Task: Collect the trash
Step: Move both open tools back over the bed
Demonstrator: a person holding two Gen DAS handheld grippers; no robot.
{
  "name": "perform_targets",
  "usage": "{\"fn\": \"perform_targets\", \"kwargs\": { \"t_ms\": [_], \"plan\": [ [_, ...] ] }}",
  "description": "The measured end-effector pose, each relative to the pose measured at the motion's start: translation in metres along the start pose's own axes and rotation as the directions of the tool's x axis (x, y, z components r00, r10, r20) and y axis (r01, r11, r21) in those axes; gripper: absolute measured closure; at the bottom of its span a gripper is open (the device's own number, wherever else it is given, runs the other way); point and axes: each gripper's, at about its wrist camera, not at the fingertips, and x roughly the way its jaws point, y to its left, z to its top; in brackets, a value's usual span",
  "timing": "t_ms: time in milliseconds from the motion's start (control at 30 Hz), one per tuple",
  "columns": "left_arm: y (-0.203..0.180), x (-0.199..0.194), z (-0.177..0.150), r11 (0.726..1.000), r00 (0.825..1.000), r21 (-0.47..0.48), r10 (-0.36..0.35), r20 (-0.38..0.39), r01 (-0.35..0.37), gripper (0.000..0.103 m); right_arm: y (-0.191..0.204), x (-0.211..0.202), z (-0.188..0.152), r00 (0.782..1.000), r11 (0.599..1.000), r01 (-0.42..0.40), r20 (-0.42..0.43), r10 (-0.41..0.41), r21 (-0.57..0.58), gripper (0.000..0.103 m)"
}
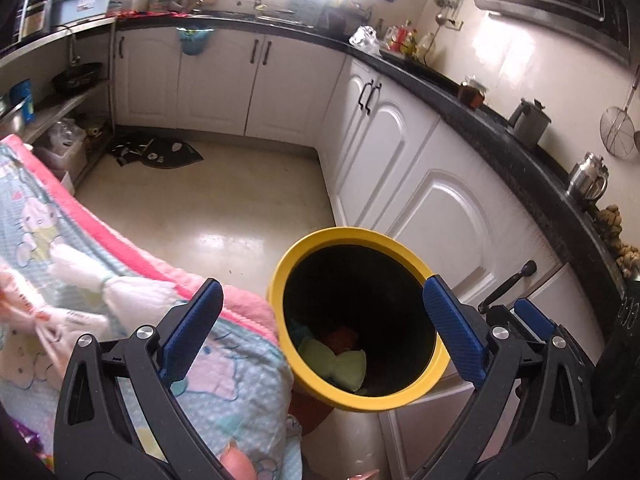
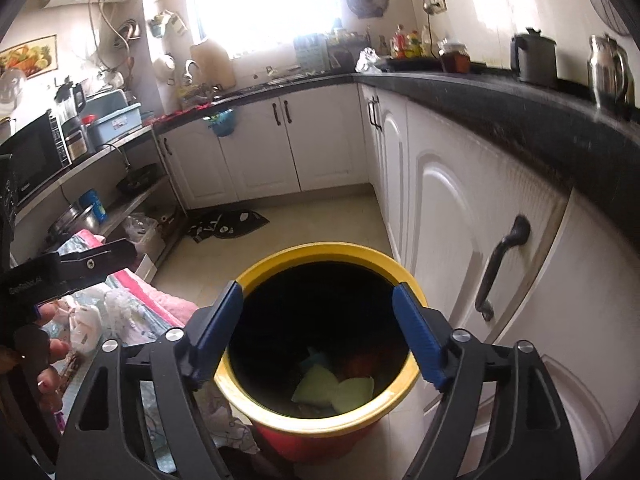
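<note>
Tools point(image 1: 320, 320) point(image 2: 318, 316) (both spread, empty) tilt down over bin point(image 2: 280, 258).

I am getting hard daylight from the window point(image 2: 260, 4) far ahead of my tongs; it is blowing out to pure white and hazing the wall around it. A pale patch of glare is lying on the floor point(image 1: 224, 236) ahead of the left tongs. The inside of the bin point(image 2: 320, 320) between the right tongs is sinking into near black, so its contents are showing only dimly. The fisheye is bending the countertop point(image 1: 500, 140) into an arc, and the corners are darkening. The cabinet handle point(image 2: 500, 268) right of the right tongs is smearing slightly.
</note>
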Motion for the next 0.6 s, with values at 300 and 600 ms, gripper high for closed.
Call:
{"fn": "perform_targets", "kwargs": {
  "t_ms": [300, 600],
  "plan": [
    [0.016, -0.041, -0.003, 0.999, 0.998, -0.03, 0.017, 0.065, -0.015, 0.011, 0.022, -0.021, 0.005, 0.998, 0.998, -0.046, 0.038, 0.048, -0.046, 0.025],
    [0.029, -0.072, -0.01, 0.998, 0.994, -0.054, 0.031, 0.107, -0.025, 0.011, 0.038, -0.039, 0.009, 0.995, 0.994, -0.07, 0.071, 0.076, -0.082, 0.021]
  ]
}}
